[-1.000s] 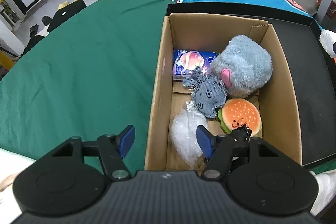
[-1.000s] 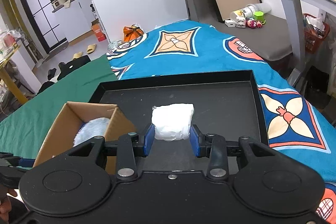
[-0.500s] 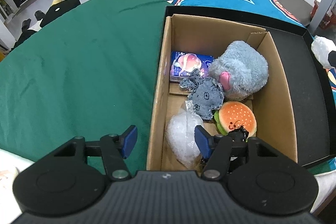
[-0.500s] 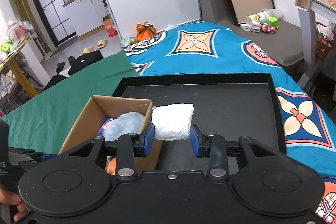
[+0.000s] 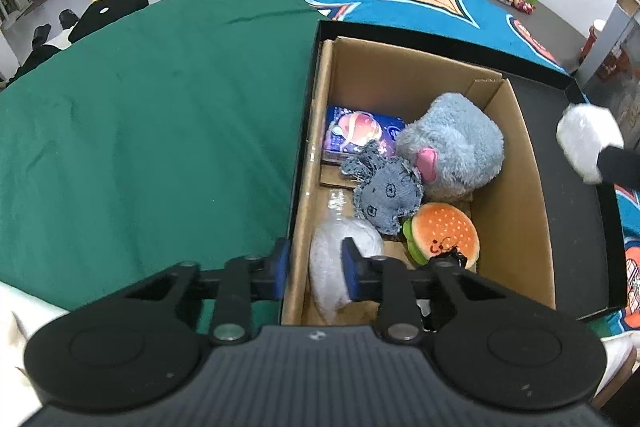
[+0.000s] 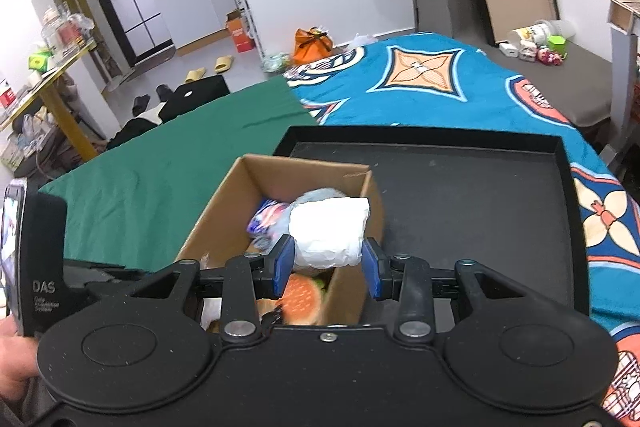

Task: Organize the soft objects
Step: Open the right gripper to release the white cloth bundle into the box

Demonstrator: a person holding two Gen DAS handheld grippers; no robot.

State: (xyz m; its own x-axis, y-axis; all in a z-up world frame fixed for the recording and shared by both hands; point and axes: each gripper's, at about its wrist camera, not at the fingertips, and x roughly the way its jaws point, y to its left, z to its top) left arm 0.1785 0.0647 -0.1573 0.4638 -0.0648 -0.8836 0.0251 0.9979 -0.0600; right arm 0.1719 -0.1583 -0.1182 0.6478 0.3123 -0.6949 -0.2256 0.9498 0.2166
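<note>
Five soft things in cardboard box (image 5: 516, 163) (open-topped)

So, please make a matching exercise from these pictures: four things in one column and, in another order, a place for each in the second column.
Things:
1. hamburger plush
2. white soft bundle
3. cardboard box
4. clear plastic bag

Places:
A. standing on the black tray
B. between the jaws of the right gripper
C. inside the box, just below the denim plush
D. inside the box, along its left wall, in the left wrist view

Pairs: 1-C, 2-B, 3-A, 4-D
</note>
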